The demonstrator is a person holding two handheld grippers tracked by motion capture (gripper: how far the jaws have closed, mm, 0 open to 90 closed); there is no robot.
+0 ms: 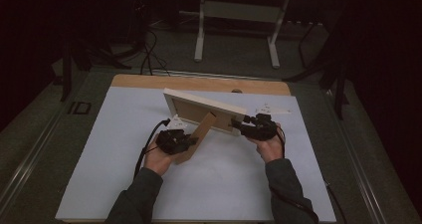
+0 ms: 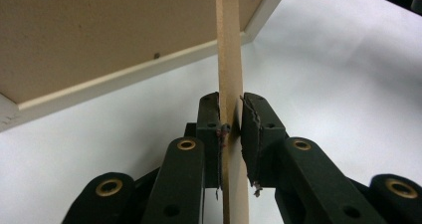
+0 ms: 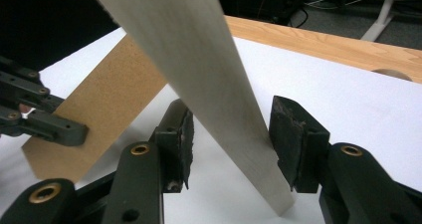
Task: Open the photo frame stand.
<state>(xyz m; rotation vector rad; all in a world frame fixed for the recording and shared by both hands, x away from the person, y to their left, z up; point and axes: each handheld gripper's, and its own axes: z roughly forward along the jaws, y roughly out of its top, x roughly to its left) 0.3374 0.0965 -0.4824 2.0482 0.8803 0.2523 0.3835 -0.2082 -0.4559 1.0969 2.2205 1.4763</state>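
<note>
The pale wooden picture frame [image 1: 199, 109] stands on its lower edge on the white sheet [image 1: 119, 149] that covers the light wooden table [image 1: 149, 81], back side turned toward the person. Its brown fibreboard stand leg [image 1: 196, 137] swings out from the back, down toward the near left.

Left gripper [image 1: 186, 142]: in its own view the jaws sit either side of the thin edge of that leg [image 2: 230, 59], one pad against the board, the other a sliver off it. Whether it truly pinches, I cannot tell.

Right gripper [image 1: 241, 124]: its jaws stand apart around the frame's pale right-hand rail [image 3: 199, 79]; the right pad touches the wood, the left pad shows a clear gap, so no squeeze there.

Room to move: bare white sheet lies wide on the near side and to the left of the frame. Behind the frame, a strip of bare wood runs along the table's far edge, with a small round hole [image 1: 237, 90] in it. No readable writing anywhere.
</note>
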